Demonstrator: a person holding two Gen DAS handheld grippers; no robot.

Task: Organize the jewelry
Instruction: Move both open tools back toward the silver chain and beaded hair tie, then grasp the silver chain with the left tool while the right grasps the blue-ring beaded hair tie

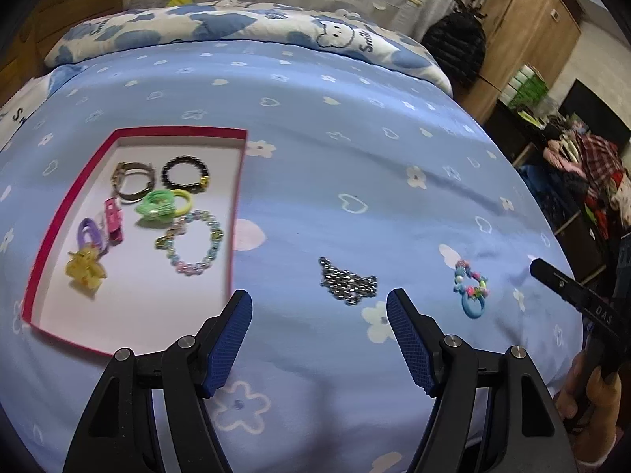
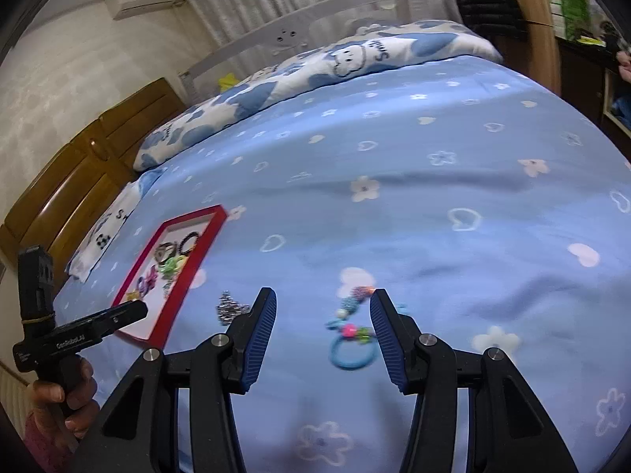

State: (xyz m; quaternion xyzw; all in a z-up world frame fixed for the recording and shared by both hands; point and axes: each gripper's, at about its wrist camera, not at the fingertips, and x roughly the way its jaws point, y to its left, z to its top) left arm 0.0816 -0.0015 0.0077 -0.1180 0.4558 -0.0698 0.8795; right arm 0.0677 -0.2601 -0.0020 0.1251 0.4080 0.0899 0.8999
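Observation:
A red-rimmed white tray (image 1: 236, 181) lies on the blue bed and holds several pieces: a black bead bracelet (image 1: 185, 172), a pastel bead bracelet (image 1: 193, 242), green and yellow hair ties (image 1: 163, 205), clips. A silver chain (image 1: 347, 283) lies on the sheet right of the tray, just ahead of my open, empty left gripper (image 1: 319, 307). A blue hair tie with colourful beads (image 1: 471, 289) lies further right. In the right wrist view it (image 2: 351, 339) sits between the fingers of my open right gripper (image 2: 323, 307). The chain (image 2: 230, 307) and tray (image 2: 177, 291) show left.
A blue-and-white pillow (image 1: 236, 23) lies at the bed's head. A wooden wardrobe (image 1: 524, 27) and cluttered shelves (image 1: 583, 165) stand to the right. The other gripper's body (image 1: 575, 295) shows at the right edge of the left wrist view.

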